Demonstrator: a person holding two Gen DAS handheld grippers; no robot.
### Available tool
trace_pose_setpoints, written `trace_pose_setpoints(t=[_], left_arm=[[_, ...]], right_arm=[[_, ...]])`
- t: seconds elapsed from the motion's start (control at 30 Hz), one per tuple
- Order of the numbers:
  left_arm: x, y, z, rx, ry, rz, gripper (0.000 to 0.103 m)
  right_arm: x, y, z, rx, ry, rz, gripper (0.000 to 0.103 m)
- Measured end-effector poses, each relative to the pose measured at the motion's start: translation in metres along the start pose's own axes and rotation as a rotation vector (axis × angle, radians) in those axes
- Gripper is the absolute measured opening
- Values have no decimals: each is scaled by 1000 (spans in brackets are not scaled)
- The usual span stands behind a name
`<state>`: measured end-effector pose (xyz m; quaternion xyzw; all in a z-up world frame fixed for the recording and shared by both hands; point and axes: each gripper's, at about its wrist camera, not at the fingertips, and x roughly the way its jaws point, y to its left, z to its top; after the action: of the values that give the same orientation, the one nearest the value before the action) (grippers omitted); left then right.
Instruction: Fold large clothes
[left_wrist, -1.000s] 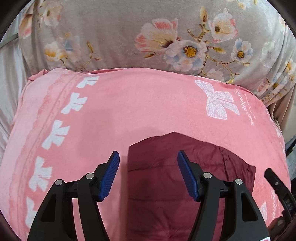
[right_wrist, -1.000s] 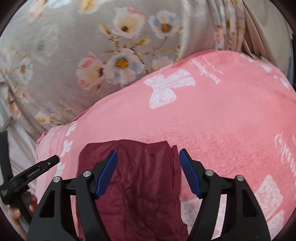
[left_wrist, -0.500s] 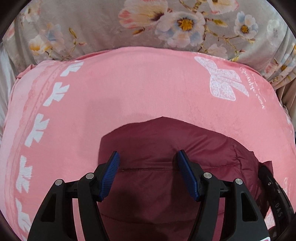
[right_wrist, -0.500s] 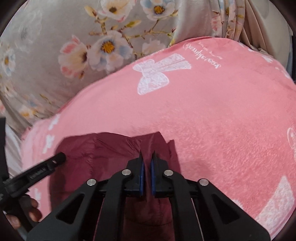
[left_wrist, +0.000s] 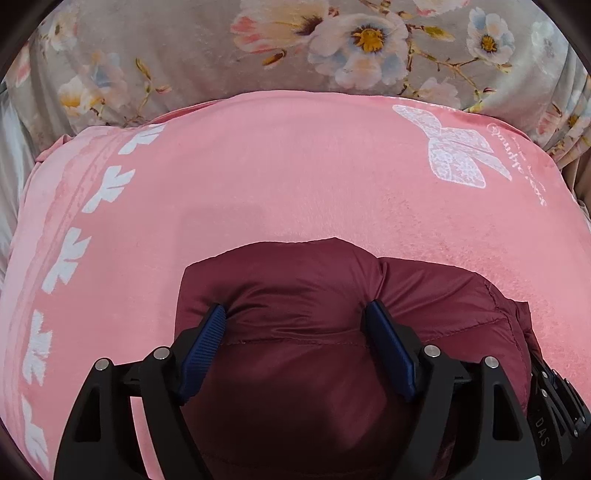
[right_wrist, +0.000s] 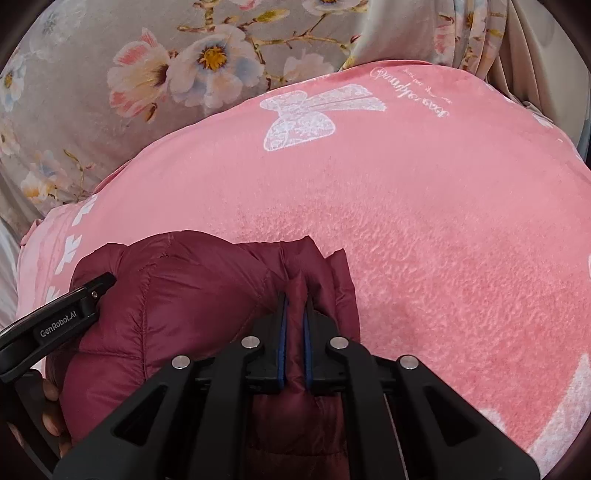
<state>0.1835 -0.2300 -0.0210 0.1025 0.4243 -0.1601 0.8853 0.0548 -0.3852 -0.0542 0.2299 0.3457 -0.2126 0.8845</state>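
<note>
A dark red padded jacket (left_wrist: 303, 288) lies folded on a pink blanket (left_wrist: 295, 177). My left gripper (left_wrist: 297, 314) is open, its blue pads (left_wrist: 384, 332) pressed down into the jacket's puffy top near its far left edge. My right gripper (right_wrist: 294, 302) is shut on a fold of the jacket (right_wrist: 184, 295) at its right edge. The left gripper's finger also shows in the right wrist view (right_wrist: 70, 314), against the jacket's left side. The right gripper shows at the left wrist view's lower right edge (left_wrist: 554, 417).
The pink blanket (right_wrist: 424, 221) has white bow prints and covers the bed. Beyond it lies a grey floral cover (left_wrist: 258, 55), also in the right wrist view (right_wrist: 129, 74). Beige curtain folds (right_wrist: 517, 48) hang at the far right.
Both grippers moved forward over the jacket. The right gripper went from open to shut on the jacket's right edge. The left stayed open and sank into the padding, puffing it up.
</note>
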Motion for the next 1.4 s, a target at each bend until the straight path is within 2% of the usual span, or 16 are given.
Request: trace_pose_setpoints(t=[0.37, 0.8, 1.07, 1.13, 1.17, 1.23, 1.3, 1.33, 1.4], left_arm=[[11, -9, -9, 23, -52, 36, 86], [15, -12, -15, 28, -90, 65, 88], [15, -11, -16, 28, -99, 70, 89], [13, -10, -15, 26, -94, 65, 89], [12, -9, -14, 26, -91, 64, 89], [3, -6, -14, 42, -77, 49, 89], [-13, -1, -17, 47, -69, 38, 89], [-20, 0, -19, 47, -69, 34, 88], [-37, 0, -24, 58, -73, 23, 88]], right_arm=[[5, 2, -7, -16, -16, -9, 6], [6, 3, -8, -11, -20, -7, 5], [8, -2, -7, 20, -17, 28, 5], [8, -7, -6, 42, -10, 61, 6], [6, -13, -3, 62, 1, 87, 6], [-6, -19, 0, 81, 5, 88, 8], [-30, -20, 1, 69, -47, 44, 22], [-46, -18, 1, 53, -87, 16, 23], [-68, -11, 0, 16, -126, 15, 23]])
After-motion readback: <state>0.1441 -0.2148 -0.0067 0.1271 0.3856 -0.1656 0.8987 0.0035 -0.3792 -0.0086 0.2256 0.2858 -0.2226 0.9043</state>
